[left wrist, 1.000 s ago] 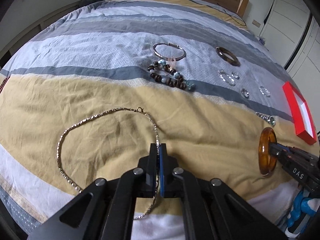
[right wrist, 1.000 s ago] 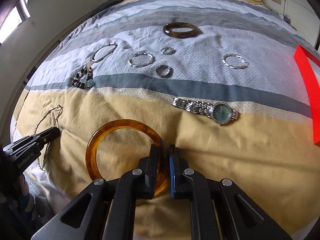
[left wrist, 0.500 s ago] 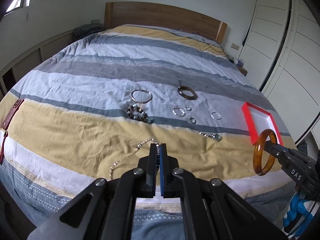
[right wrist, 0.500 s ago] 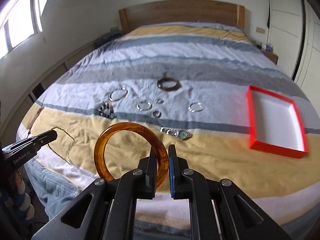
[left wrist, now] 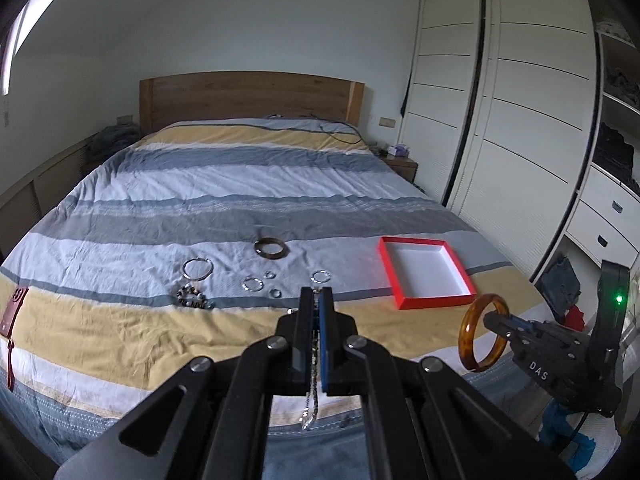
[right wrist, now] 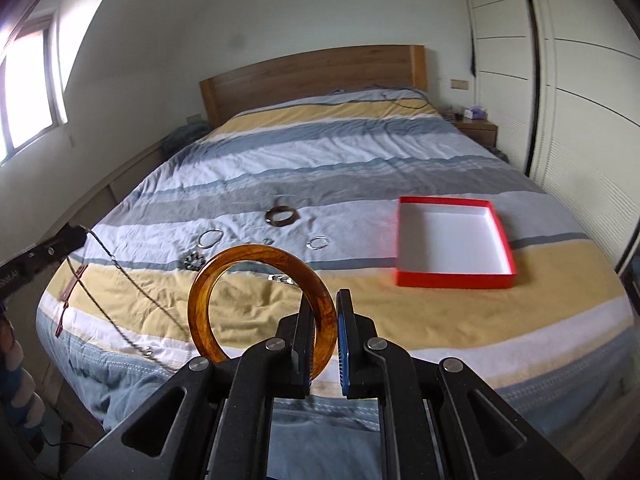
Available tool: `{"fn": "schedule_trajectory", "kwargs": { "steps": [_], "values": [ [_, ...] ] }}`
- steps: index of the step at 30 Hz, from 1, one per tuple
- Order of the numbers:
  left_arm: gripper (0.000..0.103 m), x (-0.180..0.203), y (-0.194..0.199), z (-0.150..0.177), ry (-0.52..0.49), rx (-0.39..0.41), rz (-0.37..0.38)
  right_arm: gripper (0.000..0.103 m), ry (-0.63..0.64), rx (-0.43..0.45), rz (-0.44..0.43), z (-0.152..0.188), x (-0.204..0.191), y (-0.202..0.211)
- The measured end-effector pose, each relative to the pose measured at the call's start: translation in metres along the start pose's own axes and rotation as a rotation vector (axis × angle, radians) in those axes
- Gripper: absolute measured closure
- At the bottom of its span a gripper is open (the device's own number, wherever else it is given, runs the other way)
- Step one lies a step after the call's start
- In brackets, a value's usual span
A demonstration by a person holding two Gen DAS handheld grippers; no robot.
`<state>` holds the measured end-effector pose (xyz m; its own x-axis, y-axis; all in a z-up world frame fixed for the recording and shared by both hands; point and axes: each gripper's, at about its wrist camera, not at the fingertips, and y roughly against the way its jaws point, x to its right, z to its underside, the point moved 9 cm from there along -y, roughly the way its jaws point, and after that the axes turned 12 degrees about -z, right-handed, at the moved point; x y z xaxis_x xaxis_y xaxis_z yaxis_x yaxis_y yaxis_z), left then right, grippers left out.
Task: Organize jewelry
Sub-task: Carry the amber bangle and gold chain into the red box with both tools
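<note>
My left gripper (left wrist: 317, 292) is shut on a silver chain necklace (left wrist: 312, 392) that hangs down from its jaws, high above the bed's foot; the chain also shows in the right wrist view (right wrist: 120, 276). My right gripper (right wrist: 324, 296) is shut on an amber bangle (right wrist: 260, 300), held upright in the air; it also shows in the left wrist view (left wrist: 482, 334). An open red box with a white inside (left wrist: 424, 272) (right wrist: 454, 246) lies on the bed to the right. A dark bangle (left wrist: 271, 247), silver rings and hoops (left wrist: 253, 283), and a bead bracelet (left wrist: 194, 298) lie on the duvet.
The striped bed (left wrist: 200, 208) has a wooden headboard (left wrist: 252, 96). White wardrobe doors (left wrist: 500, 100) stand along the right. A red strap (left wrist: 12, 312) lies at the bed's left edge. A nightstand (right wrist: 476, 126) stands by the headboard. A watch (right wrist: 282, 278) lies behind the amber bangle.
Both grippers have risen and pulled back from the bed. The necklace has been lifted off the duvet and now dangles. The amber bangle has been lifted too.
</note>
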<state>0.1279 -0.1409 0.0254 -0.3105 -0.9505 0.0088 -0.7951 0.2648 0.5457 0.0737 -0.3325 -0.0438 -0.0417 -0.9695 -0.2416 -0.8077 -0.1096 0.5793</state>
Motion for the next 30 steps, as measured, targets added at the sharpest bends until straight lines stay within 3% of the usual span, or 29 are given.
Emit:
{"fn": "schedule_trajectory", "kwargs": {
  "steps": [5, 9, 17, 22, 26, 30],
  "values": [
    [0.101, 0.047, -0.009, -0.017, -0.071, -0.003, 0.039, 0.093, -0.062, 0.012, 0.044, 0.001, 0.046, 0.012],
    [0.101, 0.088, -0.038, -0.03, -0.121, -0.037, 0.075, 0.093, -0.113, -0.002, 0.077, -0.002, 0.088, -0.002],
    [0.101, 0.196, -0.141, -0.073, -0.191, -0.099, 0.176, 0.093, -0.207, -0.058, 0.161, -0.011, 0.189, -0.054],
    [0.101, 0.247, -0.209, -0.097, -0.179, -0.121, 0.218, 0.093, -0.229, -0.071, 0.221, -0.031, 0.251, -0.091],
    [0.101, 0.266, -0.263, -0.071, -0.195, -0.201, 0.217, 0.093, -0.204, -0.086, 0.268, -0.044, 0.284, -0.124],
    [0.101, 0.268, -0.31, -0.011, -0.227, -0.332, 0.194, 0.093, -0.217, -0.144, 0.28, -0.033, 0.309, -0.161]
  ]
}}
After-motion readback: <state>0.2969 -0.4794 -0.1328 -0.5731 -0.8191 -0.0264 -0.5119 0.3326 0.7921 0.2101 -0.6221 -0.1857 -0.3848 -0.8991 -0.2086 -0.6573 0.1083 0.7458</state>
